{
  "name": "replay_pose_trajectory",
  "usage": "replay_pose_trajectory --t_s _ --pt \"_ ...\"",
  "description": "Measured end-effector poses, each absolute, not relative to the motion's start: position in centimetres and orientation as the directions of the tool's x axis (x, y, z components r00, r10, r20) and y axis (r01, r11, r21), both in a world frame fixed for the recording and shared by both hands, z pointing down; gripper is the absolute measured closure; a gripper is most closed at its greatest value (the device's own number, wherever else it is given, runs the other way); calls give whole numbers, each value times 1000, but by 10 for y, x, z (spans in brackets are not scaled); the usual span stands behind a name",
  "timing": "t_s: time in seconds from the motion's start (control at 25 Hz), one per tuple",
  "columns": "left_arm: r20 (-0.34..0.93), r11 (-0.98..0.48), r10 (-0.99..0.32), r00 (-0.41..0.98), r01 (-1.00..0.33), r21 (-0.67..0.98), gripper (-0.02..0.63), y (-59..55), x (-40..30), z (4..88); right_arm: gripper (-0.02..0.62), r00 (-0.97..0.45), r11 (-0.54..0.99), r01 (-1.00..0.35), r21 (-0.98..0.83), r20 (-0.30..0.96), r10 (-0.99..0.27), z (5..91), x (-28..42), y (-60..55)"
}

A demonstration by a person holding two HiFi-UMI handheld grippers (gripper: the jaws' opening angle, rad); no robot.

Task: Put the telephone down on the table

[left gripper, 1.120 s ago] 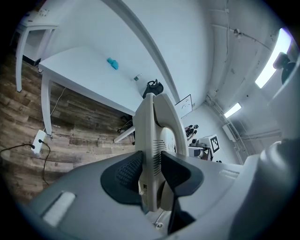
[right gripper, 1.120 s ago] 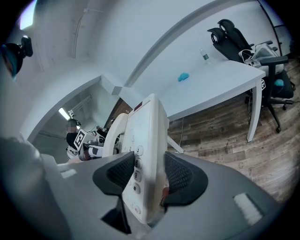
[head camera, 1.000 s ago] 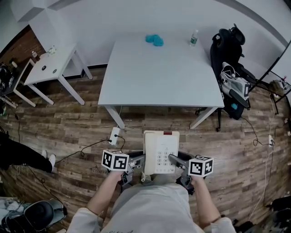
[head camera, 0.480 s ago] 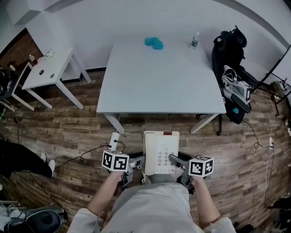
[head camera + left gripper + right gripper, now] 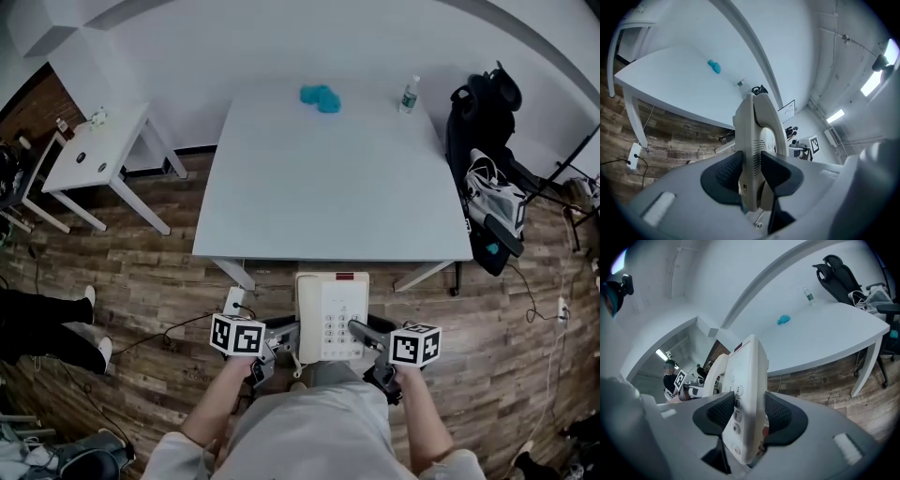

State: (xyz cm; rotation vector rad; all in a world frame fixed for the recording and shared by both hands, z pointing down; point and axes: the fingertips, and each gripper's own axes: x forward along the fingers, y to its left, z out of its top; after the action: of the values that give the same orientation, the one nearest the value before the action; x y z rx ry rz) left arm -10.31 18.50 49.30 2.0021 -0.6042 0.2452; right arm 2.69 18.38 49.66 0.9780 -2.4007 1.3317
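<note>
A cream desk telephone (image 5: 332,315) with a keypad and a handset on its left side is held level above the wooden floor, just short of the grey table's (image 5: 328,178) near edge. My left gripper (image 5: 281,335) is shut on its left edge, and my right gripper (image 5: 364,330) is shut on its right edge. In the left gripper view the telephone (image 5: 754,150) stands edge-on between the dark pads, with my left gripper (image 5: 751,171) clamped on it. The right gripper view shows the telephone's keypad side (image 5: 743,418) pinched by my right gripper (image 5: 751,417).
On the table's far side lie a blue cloth (image 5: 320,97) and a small water bottle (image 5: 409,95). A black chair with bags (image 5: 487,178) stands to the right, a small white side table (image 5: 94,155) to the left. A power strip and cables (image 5: 234,302) lie on the floor.
The table has drawn nearer in the head view: I have moved forward with the telephone. Both grippers keep the same hold.
</note>
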Motion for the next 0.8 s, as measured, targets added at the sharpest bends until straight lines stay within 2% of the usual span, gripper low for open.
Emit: replay_pose_trajectory --t_s 0.8 --pt "426 -345 -361 829 -543 765 466 21 -58 473 387 -784 390 -614 -686 477 -396 477 72 11"
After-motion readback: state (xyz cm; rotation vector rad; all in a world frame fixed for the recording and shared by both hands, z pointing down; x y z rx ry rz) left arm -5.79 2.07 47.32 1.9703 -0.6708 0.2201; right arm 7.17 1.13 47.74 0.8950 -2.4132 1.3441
